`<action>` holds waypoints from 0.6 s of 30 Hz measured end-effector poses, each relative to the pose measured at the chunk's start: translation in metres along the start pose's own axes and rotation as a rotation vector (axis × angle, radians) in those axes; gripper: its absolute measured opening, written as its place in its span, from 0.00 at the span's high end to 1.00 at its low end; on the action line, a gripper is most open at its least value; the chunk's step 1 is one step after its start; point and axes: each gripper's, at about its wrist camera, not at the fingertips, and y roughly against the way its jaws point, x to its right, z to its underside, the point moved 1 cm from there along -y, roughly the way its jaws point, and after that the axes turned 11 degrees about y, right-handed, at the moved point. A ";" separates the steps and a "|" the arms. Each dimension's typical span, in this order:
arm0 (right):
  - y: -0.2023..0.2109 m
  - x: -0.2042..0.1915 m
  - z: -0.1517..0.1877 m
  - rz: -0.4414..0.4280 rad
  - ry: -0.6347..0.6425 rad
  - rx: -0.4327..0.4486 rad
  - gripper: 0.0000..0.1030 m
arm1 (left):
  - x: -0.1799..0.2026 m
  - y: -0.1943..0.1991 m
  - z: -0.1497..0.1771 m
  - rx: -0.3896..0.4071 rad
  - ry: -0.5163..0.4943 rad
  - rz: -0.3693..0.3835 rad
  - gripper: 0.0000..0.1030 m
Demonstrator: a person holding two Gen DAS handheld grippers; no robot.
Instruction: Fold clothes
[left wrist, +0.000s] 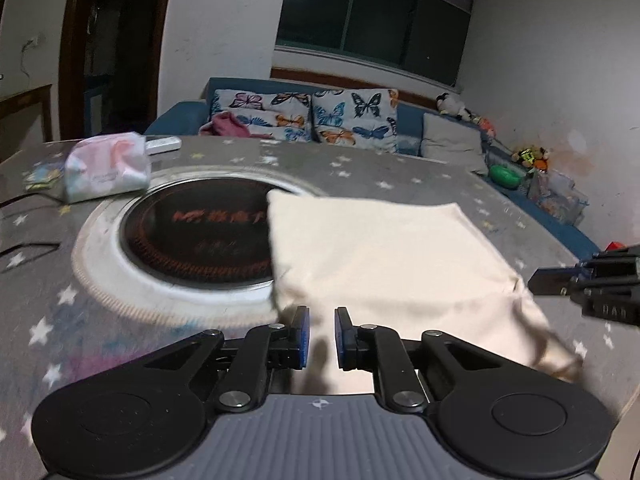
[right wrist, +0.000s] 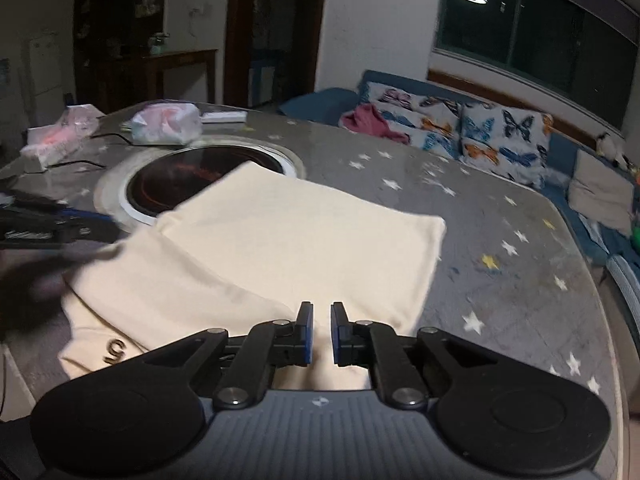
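Observation:
A cream garment [left wrist: 380,248] lies folded on the grey star-patterned table [left wrist: 400,172], its far corner over a round black hob [left wrist: 192,240]. My left gripper [left wrist: 319,334] is shut on the garment's near left edge, with cloth filling the narrow gap between the blue pads. From the right wrist view the same garment [right wrist: 280,248] shows a second layer and a dark logo [right wrist: 116,350] at its near left. My right gripper [right wrist: 322,332] is shut on the near edge of it. Each gripper shows in the other's view: right gripper [left wrist: 560,280], left gripper [right wrist: 80,220].
A pink and white pouch [left wrist: 108,168] and a white remote [left wrist: 164,145] sit at the table's far left, with a tissue pack [right wrist: 52,140] beyond. A blue sofa with butterfly cushions [left wrist: 320,116] runs behind the table. Toys sit along the right wall [left wrist: 528,156].

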 end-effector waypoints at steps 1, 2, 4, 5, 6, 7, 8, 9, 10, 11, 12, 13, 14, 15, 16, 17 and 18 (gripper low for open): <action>-0.001 -0.002 -0.002 -0.012 0.008 0.002 0.91 | 0.001 -0.006 -0.003 -0.005 0.010 0.003 0.86; -0.003 -0.005 -0.003 -0.024 0.017 0.004 0.91 | 0.001 -0.011 -0.006 -0.009 0.021 0.006 0.86; -0.007 -0.010 -0.004 -0.043 0.034 0.000 0.91 | 0.001 -0.022 -0.011 -0.018 0.042 0.014 0.86; -0.009 -0.013 -0.003 -0.051 0.042 -0.005 0.91 | 0.000 -0.028 -0.014 -0.022 0.053 0.019 0.86; -0.012 -0.015 -0.002 -0.058 0.044 -0.015 0.91 | -0.002 -0.033 -0.017 -0.030 0.066 0.021 0.86; -0.015 -0.016 -0.001 -0.066 0.046 -0.024 0.91 | -0.005 -0.039 -0.018 -0.039 0.074 0.010 0.86; -0.017 -0.018 0.001 -0.074 0.048 -0.033 0.91 | -0.008 -0.044 -0.019 -0.049 0.080 -0.002 0.86; -0.018 -0.018 0.002 -0.076 0.048 -0.038 0.91 | -0.011 -0.049 -0.020 -0.058 0.087 -0.015 0.86; -0.019 -0.018 0.003 -0.078 0.049 -0.043 0.91 | -0.015 -0.055 -0.022 -0.067 0.094 -0.027 0.86; -0.020 -0.018 0.003 -0.081 0.049 -0.047 0.90 | -0.018 -0.060 -0.023 -0.076 0.100 -0.040 0.86; -0.021 -0.018 0.004 -0.083 0.050 -0.052 0.90 | -0.020 -0.062 -0.024 -0.077 0.104 -0.045 0.86; -0.022 -0.017 0.005 -0.085 0.050 -0.056 0.90 | -0.023 -0.063 -0.024 -0.076 0.108 -0.048 0.86; -0.022 -0.017 0.005 -0.086 0.048 -0.057 0.90 | -0.024 -0.063 -0.026 -0.075 0.111 -0.051 0.86; -0.022 -0.016 0.005 -0.087 0.045 -0.056 0.90 | -0.025 -0.063 -0.028 -0.074 0.115 -0.054 0.86; -0.021 -0.015 0.005 -0.088 0.043 -0.056 0.89 | -0.025 -0.063 -0.029 -0.069 0.113 -0.053 0.86; -0.020 -0.015 0.004 -0.089 0.041 -0.055 0.89 | -0.025 -0.063 -0.030 -0.062 0.110 -0.052 0.85; -0.019 -0.015 0.004 -0.092 0.038 -0.051 0.89 | -0.023 -0.065 -0.031 -0.060 0.100 -0.054 0.85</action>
